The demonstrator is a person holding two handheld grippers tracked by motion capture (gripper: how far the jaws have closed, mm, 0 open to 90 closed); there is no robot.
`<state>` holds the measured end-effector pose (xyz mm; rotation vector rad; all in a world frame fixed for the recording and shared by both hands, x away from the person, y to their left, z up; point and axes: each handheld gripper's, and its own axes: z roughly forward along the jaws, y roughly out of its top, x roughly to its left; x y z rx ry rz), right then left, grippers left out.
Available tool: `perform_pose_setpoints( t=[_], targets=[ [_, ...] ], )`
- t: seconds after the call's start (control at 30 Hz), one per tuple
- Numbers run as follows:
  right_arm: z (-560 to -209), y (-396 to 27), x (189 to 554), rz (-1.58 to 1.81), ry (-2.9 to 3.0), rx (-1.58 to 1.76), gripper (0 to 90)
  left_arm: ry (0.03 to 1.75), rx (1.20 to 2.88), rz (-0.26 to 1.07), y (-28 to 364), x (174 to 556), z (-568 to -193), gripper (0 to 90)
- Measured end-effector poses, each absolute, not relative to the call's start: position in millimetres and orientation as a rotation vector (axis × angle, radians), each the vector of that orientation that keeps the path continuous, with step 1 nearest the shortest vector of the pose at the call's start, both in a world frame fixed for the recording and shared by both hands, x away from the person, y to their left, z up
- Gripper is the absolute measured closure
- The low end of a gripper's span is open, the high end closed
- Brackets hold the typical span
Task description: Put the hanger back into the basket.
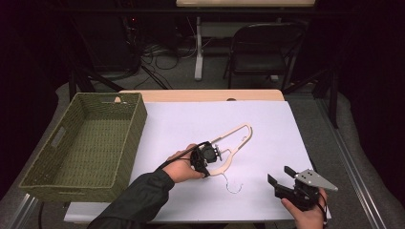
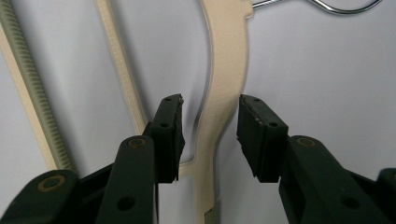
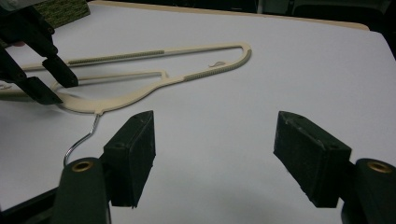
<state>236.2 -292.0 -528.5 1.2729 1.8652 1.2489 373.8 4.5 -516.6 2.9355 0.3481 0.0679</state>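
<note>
A cream plastic clothes hanger [image 1: 237,135] with a wire hook [image 1: 232,185] lies flat on the white sheet in the middle of the table. My left gripper [image 1: 210,153] is down over its near shoulder. In the left gripper view the left gripper [image 2: 211,99] straddles the hanger's curved arm [image 2: 224,56], with a small gap at each pad, so the jaws are open around it. My right gripper [image 1: 281,174] rests near the front right of the table, open with nothing between its jaws [image 3: 215,119]. In the right gripper view the hanger [image 3: 154,84] and the left gripper [image 3: 58,91] lie ahead to the left.
A deep green woven basket [image 1: 141,114] stands at the left of the table, nothing in it. The white sheet [image 1: 267,124] covers most of the tabletop. A folding chair [image 1: 265,47] and cables on the floor lie beyond the far edge.
</note>
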Motion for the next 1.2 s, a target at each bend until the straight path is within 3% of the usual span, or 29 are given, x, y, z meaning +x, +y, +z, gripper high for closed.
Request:
perform_pose_setpoints(
  t=[1.2],
  targets=[
    [-528.3, -292.9, 236.1, 1.258, 1.865, 1.283, 29.1, 0.318, 2.964, -0.014, -4.5, 378.8, -523.8, 67.1]
  ],
)
